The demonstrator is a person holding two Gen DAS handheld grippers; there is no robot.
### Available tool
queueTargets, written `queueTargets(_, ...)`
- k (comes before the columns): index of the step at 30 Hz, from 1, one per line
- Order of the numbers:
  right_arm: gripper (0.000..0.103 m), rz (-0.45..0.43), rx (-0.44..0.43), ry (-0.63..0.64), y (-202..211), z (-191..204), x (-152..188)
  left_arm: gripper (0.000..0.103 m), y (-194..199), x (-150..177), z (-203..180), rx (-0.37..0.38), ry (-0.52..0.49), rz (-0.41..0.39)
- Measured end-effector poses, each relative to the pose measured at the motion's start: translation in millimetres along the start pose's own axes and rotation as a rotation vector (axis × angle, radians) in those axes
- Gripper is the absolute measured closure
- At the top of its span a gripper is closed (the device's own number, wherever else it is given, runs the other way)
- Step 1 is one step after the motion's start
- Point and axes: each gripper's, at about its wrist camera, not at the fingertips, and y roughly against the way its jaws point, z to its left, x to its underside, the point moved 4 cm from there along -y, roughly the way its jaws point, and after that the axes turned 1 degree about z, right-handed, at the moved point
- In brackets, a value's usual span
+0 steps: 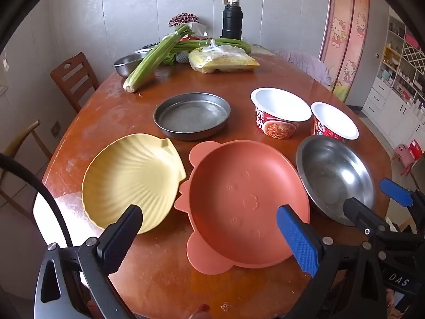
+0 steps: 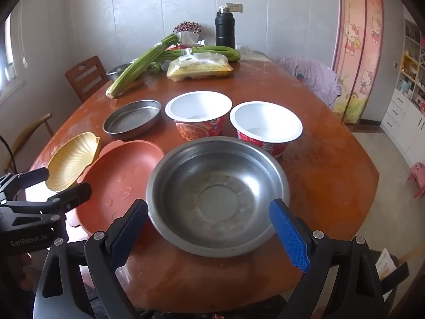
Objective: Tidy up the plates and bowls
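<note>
While poised at the near edge, grips nothing: left gripper (image 1: 208,212) spread wide and empty above the pink plate (image 1: 247,199), right gripper (image 2: 208,204) likewise wide and empty, framing the steel bowl (image 2: 217,194). Likely to slip on that bowl, by judgement: smooth curved wall and thin rim, so a pinch low on the side may squirt it toward the two noodle tubs (image 2: 198,114) just behind, the right one almost touching its rim. Could also nudge the pink plate, lying just beside the bowl and against the yellow plate (image 1: 130,180); shallow rim there, probably hard to get a finger under without scraping or shoving it along. Some risk too of clashing the two tools, close together between plate and bowl. Beyond these, a flat pan (image 1: 191,114), apart from the rest. Underneath, a glossy brown oval table (image 2: 332,180), worn pale in patches and, by the look of it, slick enough to let dishes slide. At the far end, celery (image 1: 154,58), a bag (image 1: 223,59) of something yellow, a steel basin (image 1: 127,63) partly hidden, a dark flask (image 1: 232,21). Around, a wooden chair (image 1: 74,77) at left, lilac cloth (image 2: 313,77) over a seat at right, grey panelled wall, a pink door (image 2: 356,53) with cartoon cats, white shelves (image 2: 409,79).
</note>
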Motion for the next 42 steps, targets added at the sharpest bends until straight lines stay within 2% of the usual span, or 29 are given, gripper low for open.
queueTargets(1, 0.009, -0.002, -0.002, -0.001, 0, -1, 0, 0.001, -1, 0, 2, -0.002, 0.003, 0.005)
queueTargets(2, 0.009, -0.004, 0.001, 0.000, 0, -2, 0, 0.001, 5, -2, -6, -0.034, -0.033, -0.015)
queueTargets(8, 0.009, -0.001, 0.026, 0.007, 1, 2, 3, 0.001, 7, 3, -8, -0.007, -0.026, -0.024)
queueTargets(16, 0.009, -0.015, 0.015, -0.008, 9, -1, 11, 0.001, 9, 6, -7, 0.007, -0.027, -0.024)
queueTargets(42, 0.009, -0.013, 0.010, -0.009, 9, -1, 12, 0.001, 12, 6, -7, -0.003, -0.028, -0.026)
